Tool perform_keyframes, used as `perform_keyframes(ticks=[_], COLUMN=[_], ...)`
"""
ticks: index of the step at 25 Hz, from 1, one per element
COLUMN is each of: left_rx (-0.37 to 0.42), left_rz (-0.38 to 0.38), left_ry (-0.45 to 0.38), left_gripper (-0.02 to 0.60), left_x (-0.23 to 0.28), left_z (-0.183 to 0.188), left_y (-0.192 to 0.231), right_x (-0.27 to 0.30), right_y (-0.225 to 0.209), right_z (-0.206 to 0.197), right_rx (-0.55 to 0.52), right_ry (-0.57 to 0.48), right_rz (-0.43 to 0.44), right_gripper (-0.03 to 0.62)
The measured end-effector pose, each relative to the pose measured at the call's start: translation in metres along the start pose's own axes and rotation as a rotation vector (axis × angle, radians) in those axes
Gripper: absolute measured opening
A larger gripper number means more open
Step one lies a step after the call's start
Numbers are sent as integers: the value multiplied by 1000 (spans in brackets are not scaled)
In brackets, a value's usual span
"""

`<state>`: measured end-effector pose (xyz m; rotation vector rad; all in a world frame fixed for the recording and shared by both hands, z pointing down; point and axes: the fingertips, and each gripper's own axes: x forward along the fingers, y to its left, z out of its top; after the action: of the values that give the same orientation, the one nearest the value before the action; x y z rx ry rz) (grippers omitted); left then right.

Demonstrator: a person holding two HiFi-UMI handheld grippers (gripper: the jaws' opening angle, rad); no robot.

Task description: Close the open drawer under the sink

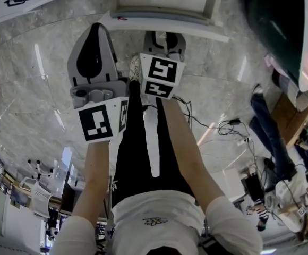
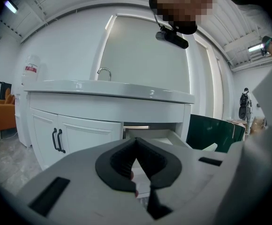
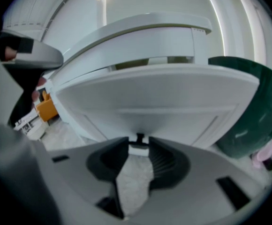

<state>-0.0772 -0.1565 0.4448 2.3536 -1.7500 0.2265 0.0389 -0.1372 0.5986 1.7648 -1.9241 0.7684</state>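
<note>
The white drawer point(image 1: 159, 7) under the sink stands pulled out at the top of the head view. Its front panel point(image 3: 173, 93) fills the right gripper view. A small black handle point(image 3: 139, 138) sits low on that panel. My right gripper point(image 3: 139, 146) is at the handle, which lies between the jaw tips with the pads against its two ends. My right gripper point(image 1: 163, 36) reaches toward the drawer in the head view. My left gripper point(image 1: 96, 30) hangs back to its left. The left gripper point(image 2: 136, 142) has its tips together and holds nothing. The open drawer point(image 2: 154, 136) shows beyond it.
The sink counter point(image 2: 108, 90) carries a faucet point(image 2: 104, 71) and a bottle point(image 2: 30, 69). Two cabinet doors with black handles point(image 2: 56, 139) are left of the drawer. A dark green tub point(image 2: 215, 130) stands to the right. Cables point(image 1: 223, 124) and another person's legs point(image 1: 268, 126) are on the marble floor.
</note>
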Motion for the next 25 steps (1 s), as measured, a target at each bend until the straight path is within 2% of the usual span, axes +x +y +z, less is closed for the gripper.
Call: perform_keyframes(ticks=[9,25], left_rx=[4,-8], left_rz=[2,36], left_ry=[15,11], left_gripper=[18,18], left_x=[0,3], left_z=[-4,-1], left_y=[0,7], right_x=[4,2], right_y=[0,1], right_z=[-1,1], right_rx=[28,-16], right_ry=[1,13], right_rz=[41,46], right_gripper=[147,144])
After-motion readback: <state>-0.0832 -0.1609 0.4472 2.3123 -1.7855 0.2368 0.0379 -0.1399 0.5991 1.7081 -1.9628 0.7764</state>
